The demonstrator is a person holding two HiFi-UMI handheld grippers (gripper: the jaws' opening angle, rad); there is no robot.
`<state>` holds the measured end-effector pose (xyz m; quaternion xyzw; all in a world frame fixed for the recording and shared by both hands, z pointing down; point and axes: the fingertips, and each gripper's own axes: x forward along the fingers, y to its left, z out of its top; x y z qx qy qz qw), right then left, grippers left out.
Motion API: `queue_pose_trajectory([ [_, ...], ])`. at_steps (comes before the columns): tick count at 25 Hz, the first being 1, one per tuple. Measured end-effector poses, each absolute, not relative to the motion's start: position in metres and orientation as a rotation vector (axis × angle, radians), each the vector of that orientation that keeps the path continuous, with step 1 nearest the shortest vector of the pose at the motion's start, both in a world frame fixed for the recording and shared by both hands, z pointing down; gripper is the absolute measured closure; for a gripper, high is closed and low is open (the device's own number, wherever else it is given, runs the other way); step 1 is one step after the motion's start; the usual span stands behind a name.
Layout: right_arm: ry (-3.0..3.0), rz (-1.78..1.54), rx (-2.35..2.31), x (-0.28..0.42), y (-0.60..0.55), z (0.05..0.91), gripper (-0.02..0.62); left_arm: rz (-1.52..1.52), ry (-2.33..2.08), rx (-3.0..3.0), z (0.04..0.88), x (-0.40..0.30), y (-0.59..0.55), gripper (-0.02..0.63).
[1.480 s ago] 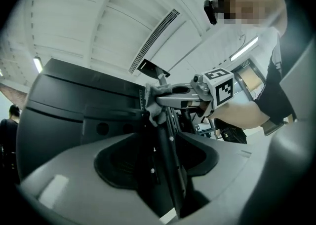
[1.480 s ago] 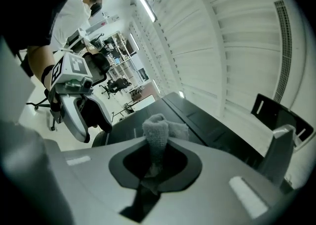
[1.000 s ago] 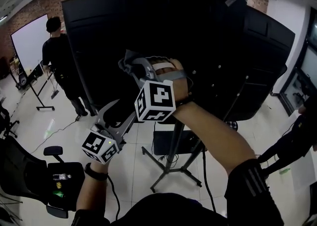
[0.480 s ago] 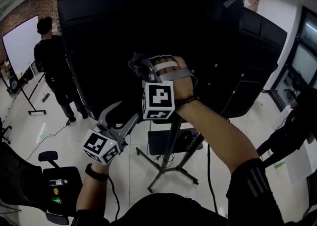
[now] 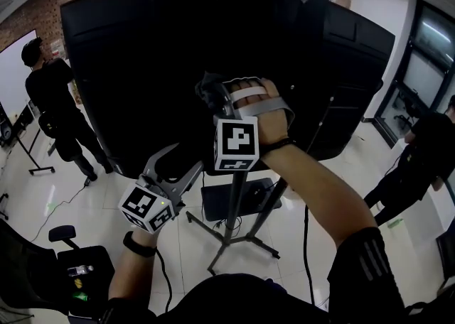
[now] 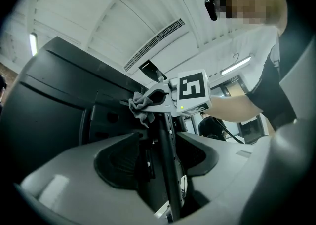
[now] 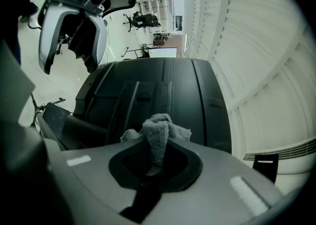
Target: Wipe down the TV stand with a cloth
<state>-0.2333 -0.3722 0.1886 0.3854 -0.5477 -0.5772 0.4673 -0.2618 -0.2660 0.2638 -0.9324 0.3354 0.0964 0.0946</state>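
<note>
The TV stand's black pole (image 5: 238, 198) rises from splayed legs (image 5: 238, 243) to the back of a large black TV (image 5: 142, 60). My right gripper (image 5: 212, 96) is shut on a grey cloth (image 5: 206, 88) and holds it against the top of the pole, behind the TV. In the right gripper view the cloth (image 7: 157, 135) stands bunched between the jaws. My left gripper (image 5: 174, 163) hangs lower and to the left, open. Its own view shows the pole (image 6: 167, 169) running up between its spread jaws to the cloth (image 6: 138, 105).
A person in black (image 5: 50, 95) stands at the left by a whiteboard (image 5: 11, 52), another (image 5: 419, 152) at the right. A black office chair (image 5: 67, 266) sits at bottom left. A dark shelf (image 5: 245, 198) sits low on the stand, and cables trail over the white tiles.
The head view has swung so the TV and the person at left sit further left. The right gripper keeps the cloth at the pole's top. The left gripper has barely moved.
</note>
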Motion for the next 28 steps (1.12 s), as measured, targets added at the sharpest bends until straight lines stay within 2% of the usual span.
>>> queue_pose_trajectory([
  [8,-1.544,-1.483,0.837,-0.293,-0.337,0.202,0.572,0.288,1.063,-2.755,0.268,-0.284,-0.272,0.353],
  [17,-1.533,-1.483,0.741,-0.346,-0.360,0.246,0.572,0.262,1.212,-2.724,0.291,-0.330,-0.272,0.353],
  [23,-1.516,-1.470,0.745,-0.338,-0.368,0.253,0.572,0.254,1.230,-2.731,0.294,-0.334,-0.273,0.353],
  [28,-1.470,-1.426,0.772,-0.301,-0.372,0.260,0.572,0.262,1.160,-2.761,0.294,-0.310,-0.278,0.353],
])
